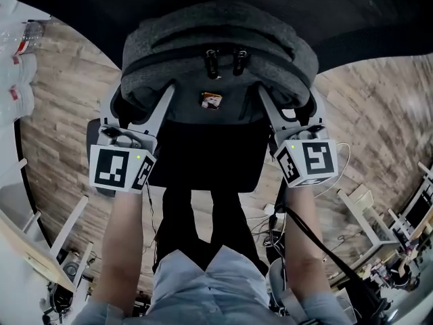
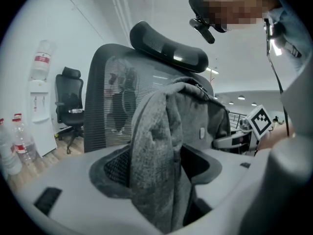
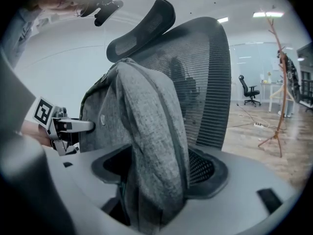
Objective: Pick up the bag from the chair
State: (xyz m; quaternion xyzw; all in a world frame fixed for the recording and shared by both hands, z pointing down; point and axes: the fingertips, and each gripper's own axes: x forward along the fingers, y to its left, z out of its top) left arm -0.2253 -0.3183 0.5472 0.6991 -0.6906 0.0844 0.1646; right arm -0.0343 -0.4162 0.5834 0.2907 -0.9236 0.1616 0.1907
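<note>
A grey fabric backpack (image 1: 216,46) stands upright on the seat (image 1: 203,156) of a black mesh office chair (image 2: 105,97), its zip pulls on top. My left gripper (image 1: 142,95) reaches to its left side and my right gripper (image 1: 289,95) to its right side. In the left gripper view a thick fold of the bag's grey fabric (image 2: 161,146) fills the gap between the jaws of the left gripper (image 2: 156,180). The right gripper view shows the same on the other side, a grey fold (image 3: 146,131) pinched in the right gripper (image 3: 156,180). Each gripper shows in the other's view.
The chair's mesh backrest (image 3: 205,72) and headrest (image 2: 166,45) rise behind the bag. Water bottles (image 2: 10,151), a water dispenser (image 2: 39,106) and another office chair (image 2: 68,102) stand to the left. A coat stand (image 3: 279,82) is off right. Cables (image 1: 270,215) lie on the wooden floor.
</note>
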